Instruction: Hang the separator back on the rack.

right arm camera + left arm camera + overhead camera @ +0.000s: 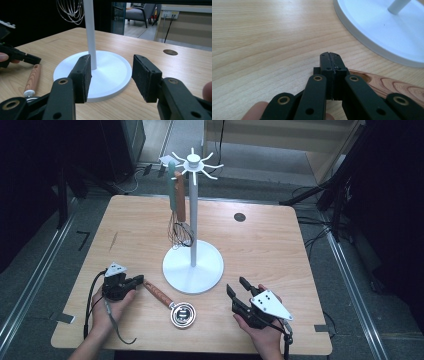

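Note:
A utensil with a wooden handle (158, 294) and a round metal head (182, 314) lies flat on the table in front of the white stand's base (205, 270). My left gripper (139, 280) is shut with nothing between its jaws, its tips right at the free end of that handle. In the left gripper view the shut tips (329, 55) hover over bare wood, and the handle (394, 86) passes under their right side. My right gripper (237, 286) stands open to the right of the base, and its pads (84, 75) frame the stand's pole (90, 32) from a distance.
The stand's pole (193, 220) rises to a ring of hooks (193, 162), from which hang a wire whisk (181, 232) with a wooden handle and a teal-handled tool (171, 185). A round hole (239, 217) sits in the tabletop at the far right.

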Action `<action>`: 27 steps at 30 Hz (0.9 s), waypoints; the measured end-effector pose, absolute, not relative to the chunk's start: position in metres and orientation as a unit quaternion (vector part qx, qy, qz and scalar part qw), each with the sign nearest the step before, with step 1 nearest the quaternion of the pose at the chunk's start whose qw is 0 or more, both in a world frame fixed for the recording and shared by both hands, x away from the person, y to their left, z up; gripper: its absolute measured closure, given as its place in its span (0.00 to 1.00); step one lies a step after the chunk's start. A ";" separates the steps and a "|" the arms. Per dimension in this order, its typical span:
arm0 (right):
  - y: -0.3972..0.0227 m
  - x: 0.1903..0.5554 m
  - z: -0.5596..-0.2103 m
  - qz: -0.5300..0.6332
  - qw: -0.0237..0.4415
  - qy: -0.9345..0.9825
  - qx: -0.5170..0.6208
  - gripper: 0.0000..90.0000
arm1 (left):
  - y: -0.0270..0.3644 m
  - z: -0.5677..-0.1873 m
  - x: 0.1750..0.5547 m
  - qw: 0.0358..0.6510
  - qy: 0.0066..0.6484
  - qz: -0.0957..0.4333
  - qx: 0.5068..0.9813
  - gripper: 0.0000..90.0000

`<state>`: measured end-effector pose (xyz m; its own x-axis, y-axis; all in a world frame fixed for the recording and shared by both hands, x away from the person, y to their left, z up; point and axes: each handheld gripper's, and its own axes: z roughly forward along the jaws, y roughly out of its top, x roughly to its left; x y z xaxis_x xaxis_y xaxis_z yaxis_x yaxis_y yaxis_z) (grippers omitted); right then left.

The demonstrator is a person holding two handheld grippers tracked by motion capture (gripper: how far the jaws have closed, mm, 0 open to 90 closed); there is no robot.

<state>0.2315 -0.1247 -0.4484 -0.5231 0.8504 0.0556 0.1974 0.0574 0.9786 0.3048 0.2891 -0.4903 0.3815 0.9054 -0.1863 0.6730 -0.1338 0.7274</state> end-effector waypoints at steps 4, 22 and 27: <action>-0.122 0.230 -0.449 0.565 0.285 0.669 0.390 0.57 | 0.288 -0.490 0.304 0.383 0.532 0.150 0.740 1.00; -0.100 0.221 -0.453 0.569 0.240 0.691 0.375 0.58 | 0.254 -0.492 0.283 0.390 0.508 0.121 0.758 1.00; -0.089 0.214 -0.457 0.567 0.218 0.708 0.361 0.64 | 0.248 -0.492 0.280 0.391 0.507 0.119 0.759 1.00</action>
